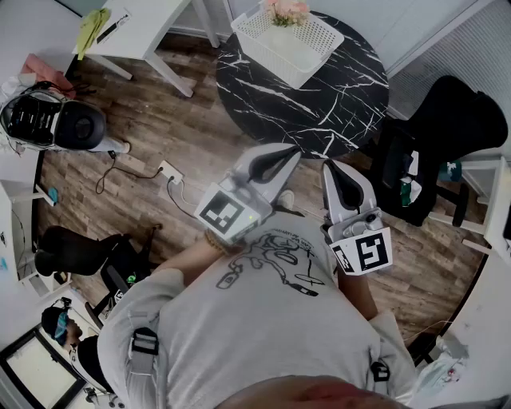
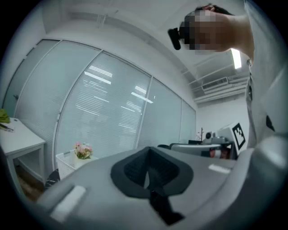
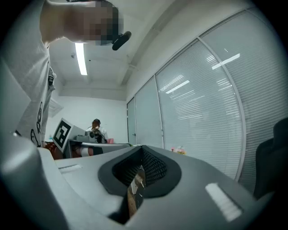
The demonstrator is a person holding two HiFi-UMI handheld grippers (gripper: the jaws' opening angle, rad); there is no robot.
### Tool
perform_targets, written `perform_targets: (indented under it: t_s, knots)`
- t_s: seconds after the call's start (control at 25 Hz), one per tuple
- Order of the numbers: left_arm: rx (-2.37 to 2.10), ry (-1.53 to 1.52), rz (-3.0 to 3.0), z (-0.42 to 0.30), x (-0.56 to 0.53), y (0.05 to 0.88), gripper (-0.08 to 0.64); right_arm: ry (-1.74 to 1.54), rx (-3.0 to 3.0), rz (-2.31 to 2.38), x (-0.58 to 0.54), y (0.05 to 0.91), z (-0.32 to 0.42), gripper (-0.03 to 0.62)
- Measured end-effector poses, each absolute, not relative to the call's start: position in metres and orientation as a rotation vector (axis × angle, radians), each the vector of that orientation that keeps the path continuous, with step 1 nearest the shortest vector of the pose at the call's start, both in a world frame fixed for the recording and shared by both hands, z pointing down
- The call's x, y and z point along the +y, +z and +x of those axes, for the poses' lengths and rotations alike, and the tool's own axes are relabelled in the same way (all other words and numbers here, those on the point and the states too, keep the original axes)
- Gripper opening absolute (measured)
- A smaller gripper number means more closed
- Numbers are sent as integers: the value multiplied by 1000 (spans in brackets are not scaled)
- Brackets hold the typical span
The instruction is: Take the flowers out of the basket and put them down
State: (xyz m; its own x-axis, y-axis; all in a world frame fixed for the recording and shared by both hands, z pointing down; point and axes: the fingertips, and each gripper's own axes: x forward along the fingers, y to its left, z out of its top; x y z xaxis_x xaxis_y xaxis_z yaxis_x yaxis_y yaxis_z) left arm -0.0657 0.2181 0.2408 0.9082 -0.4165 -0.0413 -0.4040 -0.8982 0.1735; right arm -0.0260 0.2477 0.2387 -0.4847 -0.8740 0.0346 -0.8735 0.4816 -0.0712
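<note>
Pink flowers (image 1: 287, 11) stand in a white mesh basket (image 1: 307, 49) on the far side of a round black marble table (image 1: 319, 104). My left gripper (image 1: 294, 152) and my right gripper (image 1: 329, 166) are held level, close to the person's chest, short of the table's near edge. Both are shut with nothing between the jaws. In the left gripper view, the flowers (image 2: 83, 150) and basket (image 2: 66, 162) show small at the lower left, past the left gripper (image 2: 147, 173). In the right gripper view, the right gripper (image 3: 140, 168) fills the foreground and the flowers (image 3: 179, 150) are a small spot beyond it.
A black office chair (image 1: 447, 136) stands right of the table. A white desk (image 1: 144, 32) is at the upper left. A black device (image 1: 56, 124), a power strip (image 1: 169, 170) and cables lie on the wood floor at left. Glass walls with blinds are ahead.
</note>
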Motion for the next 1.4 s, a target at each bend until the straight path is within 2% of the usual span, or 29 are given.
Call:
perform_targets:
  t_s: [1.4]
  knots:
    - [-721, -53, 2838, -21, 226, 267, 3, -218, 2720, -1496, 258, 267, 22, 5]
